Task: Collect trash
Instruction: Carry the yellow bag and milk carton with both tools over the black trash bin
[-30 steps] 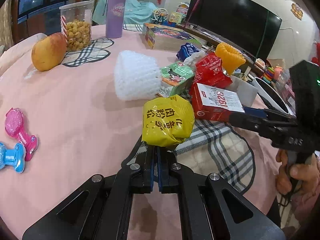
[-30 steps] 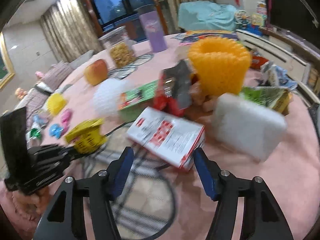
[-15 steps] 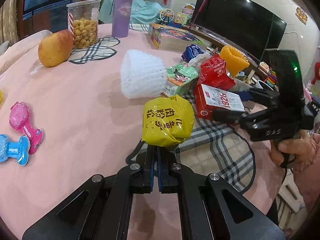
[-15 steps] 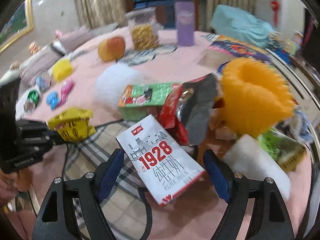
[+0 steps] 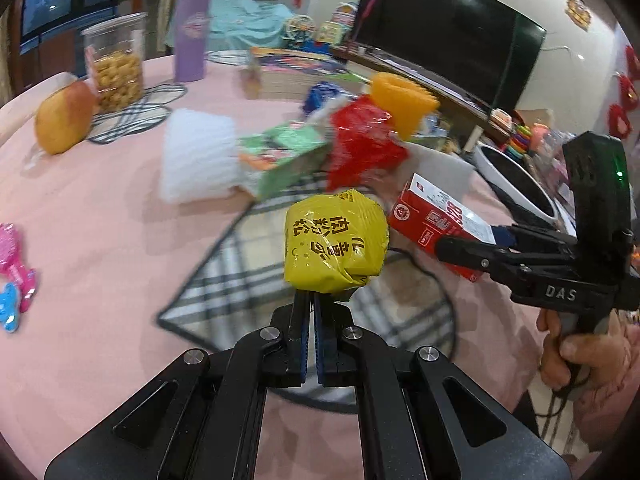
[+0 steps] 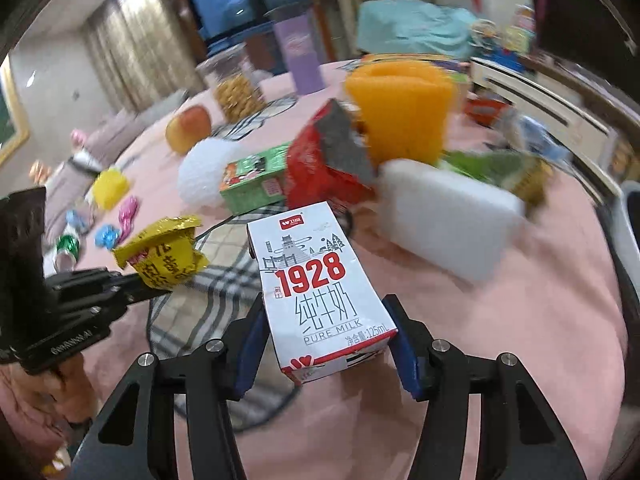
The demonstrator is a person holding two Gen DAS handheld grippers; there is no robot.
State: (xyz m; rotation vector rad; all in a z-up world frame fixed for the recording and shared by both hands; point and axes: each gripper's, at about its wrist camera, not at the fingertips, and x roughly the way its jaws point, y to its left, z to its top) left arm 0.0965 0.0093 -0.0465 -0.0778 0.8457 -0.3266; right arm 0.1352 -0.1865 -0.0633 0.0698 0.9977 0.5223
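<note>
A crumpled yellow snack wrapper point(image 5: 336, 240) hangs above the plaid mat point(image 5: 248, 280), and my left gripper point(image 5: 311, 300) is shut on its lower edge. The right wrist view shows the same wrapper point(image 6: 164, 256) at the left gripper's point(image 6: 136, 280) tip. A white and red 1928 milk carton point(image 6: 316, 292) stands between the blue pads of my right gripper point(image 6: 324, 320). Its jaws are closing and both pads touch the carton's sides. Seen from the left wrist, the carton point(image 5: 436, 220) is tilted and raised off the pink tablecloth in the right gripper point(image 5: 468, 240).
Behind lie a red wrapper point(image 5: 360, 148), a green box point(image 5: 280, 156), white foam netting point(image 5: 196, 160), orange foam point(image 5: 400, 104) and a white block point(image 6: 444, 220). A mango point(image 5: 64, 118), a snack jar point(image 5: 116, 64) and a purple cup point(image 5: 190, 32) stand further back. A white bin point(image 5: 516, 188) is off the table's right edge.
The right jaws went from wide around the flat-lying carton to narrow on its sides, and the carton came up and nearer. My left gripper shifted with the yellow wrapper still in it.
</note>
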